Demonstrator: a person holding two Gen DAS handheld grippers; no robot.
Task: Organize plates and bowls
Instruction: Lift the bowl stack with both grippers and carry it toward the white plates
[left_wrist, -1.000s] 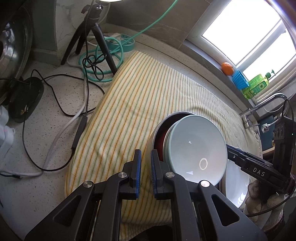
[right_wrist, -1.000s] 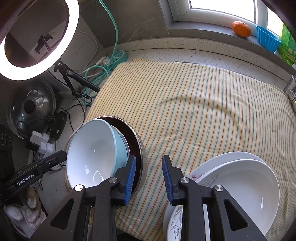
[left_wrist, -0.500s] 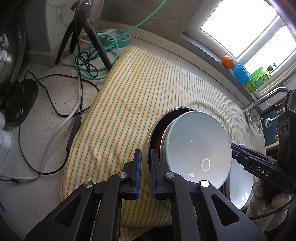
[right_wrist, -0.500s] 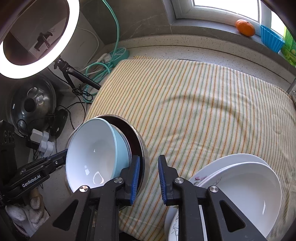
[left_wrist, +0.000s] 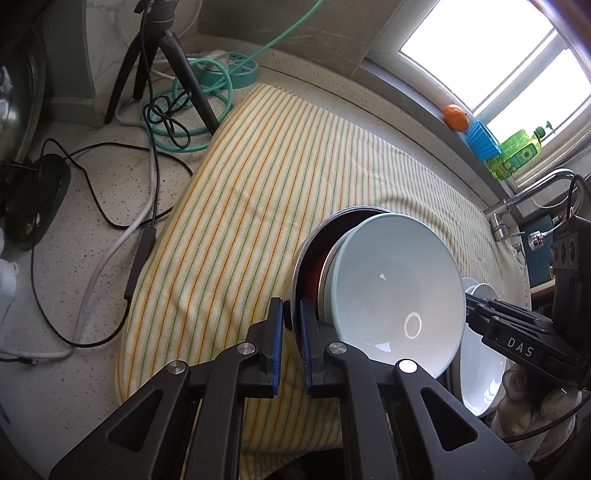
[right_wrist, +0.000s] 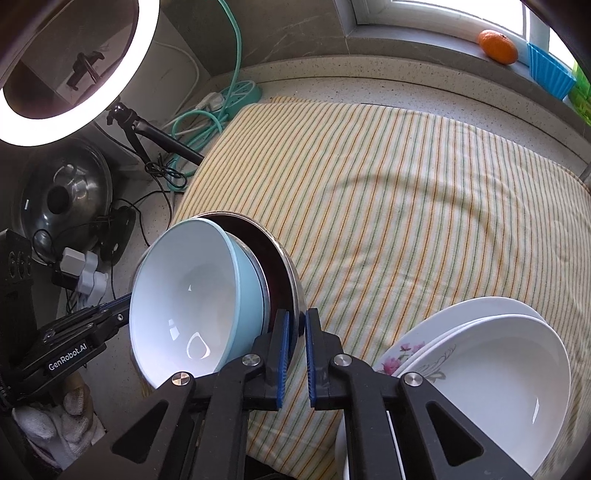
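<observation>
Left gripper (left_wrist: 291, 325) pinched the steel bowl (left_wrist: 301, 254) by its rim; a pale blue bowl (left_wrist: 395, 291) sat nested inside. Right gripper (right_wrist: 294, 332) had just been closing, and its jaws clamped the same steel rim on the opposite side. Stack was tilted over the near edge of the striped towel (right_wrist: 406, 206). The towel's far stretch toward the windowsill was bare. Cables (left_wrist: 110, 206) crowded the counter off the towel's left edge. Only the right view showed the white plates (right_wrist: 491, 354) fully, near-right, plus the ring light (right_wrist: 74, 74). Left view alone caught the faucet (left_wrist: 532, 192).
</observation>
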